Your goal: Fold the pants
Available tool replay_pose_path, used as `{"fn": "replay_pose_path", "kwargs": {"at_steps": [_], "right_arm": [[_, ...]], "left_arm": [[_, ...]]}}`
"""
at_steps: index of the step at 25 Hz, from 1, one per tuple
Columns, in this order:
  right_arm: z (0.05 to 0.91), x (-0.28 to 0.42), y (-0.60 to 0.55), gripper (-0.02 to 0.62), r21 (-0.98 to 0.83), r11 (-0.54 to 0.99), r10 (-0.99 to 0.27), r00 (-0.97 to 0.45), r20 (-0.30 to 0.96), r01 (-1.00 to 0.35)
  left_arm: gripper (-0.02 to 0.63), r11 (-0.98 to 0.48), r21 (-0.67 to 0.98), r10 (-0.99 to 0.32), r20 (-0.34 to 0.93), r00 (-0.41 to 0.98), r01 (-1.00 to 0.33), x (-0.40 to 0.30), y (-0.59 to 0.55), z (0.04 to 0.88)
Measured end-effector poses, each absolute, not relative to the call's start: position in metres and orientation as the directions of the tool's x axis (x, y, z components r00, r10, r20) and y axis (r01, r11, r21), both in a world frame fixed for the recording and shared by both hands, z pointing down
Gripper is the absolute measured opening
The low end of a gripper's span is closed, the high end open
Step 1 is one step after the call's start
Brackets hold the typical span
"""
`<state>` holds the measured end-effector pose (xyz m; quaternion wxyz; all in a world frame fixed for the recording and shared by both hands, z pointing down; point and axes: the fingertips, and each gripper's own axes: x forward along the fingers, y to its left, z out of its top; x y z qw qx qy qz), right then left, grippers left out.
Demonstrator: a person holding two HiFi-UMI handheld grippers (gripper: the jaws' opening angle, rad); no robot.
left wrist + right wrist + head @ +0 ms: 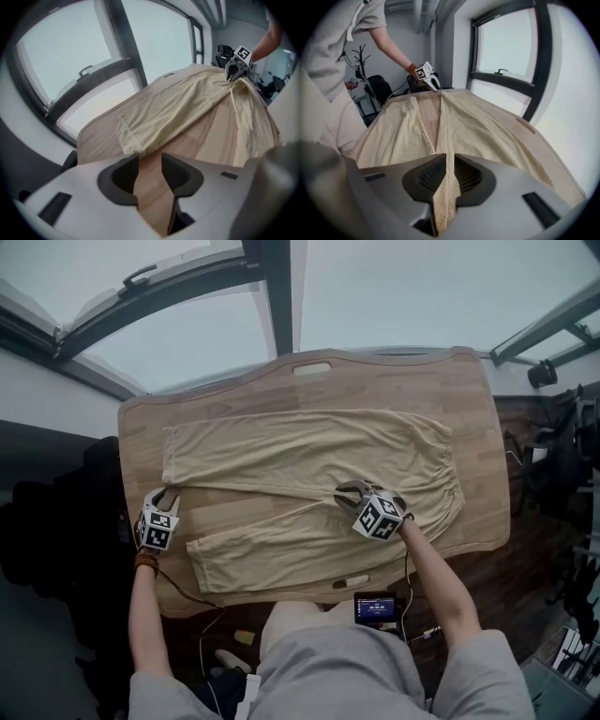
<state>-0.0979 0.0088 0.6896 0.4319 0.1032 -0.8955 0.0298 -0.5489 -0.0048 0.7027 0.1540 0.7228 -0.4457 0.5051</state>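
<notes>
**One pinch on the pants, one gripper waiting**

The pants point(309, 460) lie flat on the wooden table point(281, 390). They are pale yellow. Both legs point to my left and the waist is at my right.

My right gripper point(446, 176) is pinching the pants. Its jaws are pressed on a thin fold of cloth, right where the two legs meet. The fold stands up a little between the dark pads. From there the legs spread out in front of it.

My left gripper point(150, 173) holds nothing. Its jaws are spread, and only bare wood shows between them. It points down at the table. The end of the far leg is just in front of the jaws, very near but not touching. The end of the near leg lies closer to me, apart from this gripper.

Nothing sits on top of the pants. A slot handle point(311, 368) is cut into the far edge of the table. A big window point(187, 324) is behind the table. A phone point(375, 607) with a lit screen is close to me, just past the near edge. A coat stand point(361, 61) is off to the side of the room.
</notes>
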Motion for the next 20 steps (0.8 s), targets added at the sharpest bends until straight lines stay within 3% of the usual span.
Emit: {"fn": "replay_pose_path", "kwargs": {"at_steps": [4, 9, 12, 16, 20], "right_arm": [[0.66, -0.032, 0.002, 0.052, 0.096, 0.862, -0.4, -0.551, 0.732, -0.498], [0.657, 0.109, 0.021, 0.051, 0.136, 0.57, -0.591, -0.289, 0.753, -0.811], [0.675, 0.179, 0.048, 0.051, 0.158, 0.428, -0.59, -0.143, 0.795, -0.89], [0.702, 0.244, 0.07, 0.051, 0.167, 0.376, -0.522, -0.059, 0.851, -0.912], [0.709, 0.28, 0.072, 0.051, 0.148, 0.373, -0.502, -0.065, 0.862, -0.916]], "left_arm": [[0.144, -0.295, -0.107, -0.504, 0.862, 0.06, -0.949, -0.565, 0.09, 0.693], [0.173, -0.103, 0.056, -0.434, 0.896, 0.096, -0.993, -0.533, 0.191, 0.729], [0.17, -0.057, 0.085, -0.421, 0.901, 0.101, -0.995, -0.526, 0.211, 0.745], [0.059, -0.096, 0.04, -0.399, 0.914, 0.075, -0.995, -0.531, 0.216, 0.741], [0.065, -0.101, -0.023, -0.311, 0.951, 0.009, -0.995, -0.557, 0.227, 0.744]]}}
